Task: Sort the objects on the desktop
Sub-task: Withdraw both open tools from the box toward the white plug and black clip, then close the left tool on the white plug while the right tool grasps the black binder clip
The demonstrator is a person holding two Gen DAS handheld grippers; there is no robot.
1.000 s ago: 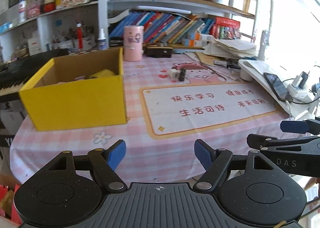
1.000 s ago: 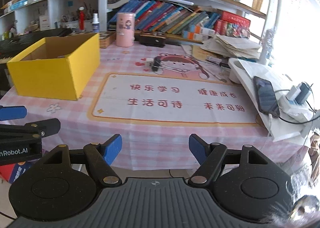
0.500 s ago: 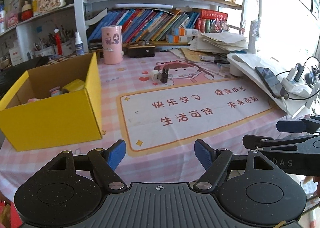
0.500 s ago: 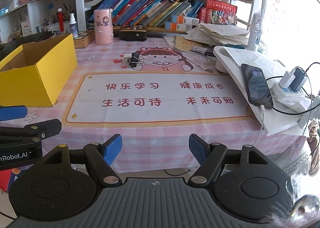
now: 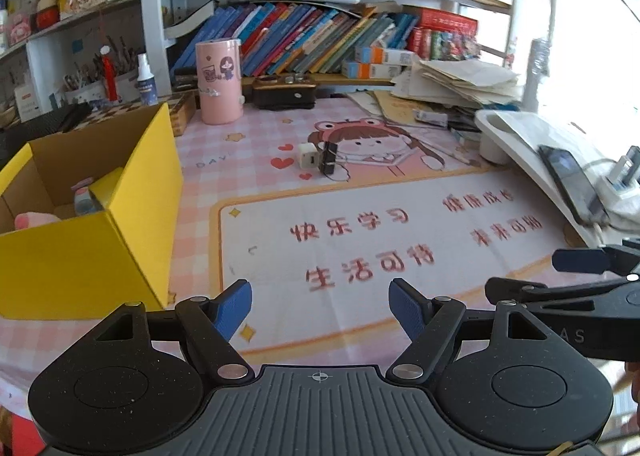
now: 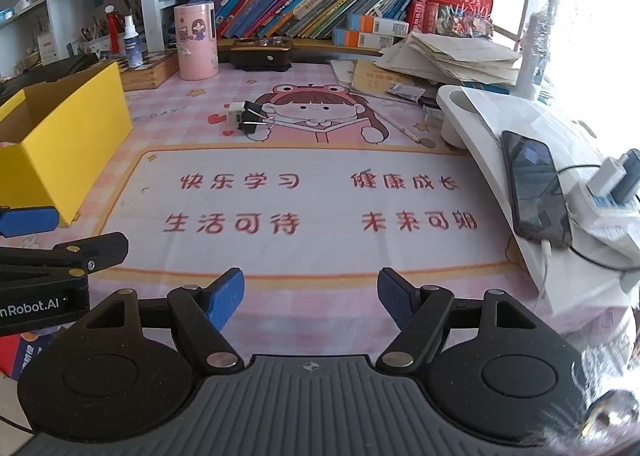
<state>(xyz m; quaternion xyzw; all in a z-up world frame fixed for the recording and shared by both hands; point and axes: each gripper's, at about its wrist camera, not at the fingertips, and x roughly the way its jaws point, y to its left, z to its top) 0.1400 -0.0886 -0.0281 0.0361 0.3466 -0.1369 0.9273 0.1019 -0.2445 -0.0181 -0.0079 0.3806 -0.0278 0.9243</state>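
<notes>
Pushed both tools forward over the desk since a second earlier, bringing the printed mat (image 5: 400,216) up under the fingers and swinging the yellow box (image 5: 92,256) toward the left edge of both views; left both sets of jaws as they were. Found that box at far left, open-topped on the pink check cloth, already holding a pink soft item (image 5: 36,221) and a small bottle (image 5: 82,200); judged some sorting done. Saw next, beyond its far corner, a pink tumbler (image 5: 219,80) upright at the foot of the bookshelf. Held the left gripper (image 5: 320,302) released, blue pads wide apart with only the mat between them, nothing grasped. Spotted ahead of it, well apart from the fingertips, a white charger cube (image 5: 307,155) just beside a black binder clip (image 5: 330,162), perhaps touching, both loose on the cartoon girl's picture. Held the right gripper (image 6: 310,296) likewise released and empty, just beside the left one. Noted farthest right a dark phone (image 6: 534,192) lying on a white sloped stand (image 6: 472,104) with a cable at its near end; probably not for sorting. Judged the step in hand as the reach toward the next loose piece, most likely cube or clip. Needed next: more travel forward and down, one gripper centred over a single piece, pads astride it without nudging its neighbour, then a squeeze and a carry left to the box.
</notes>
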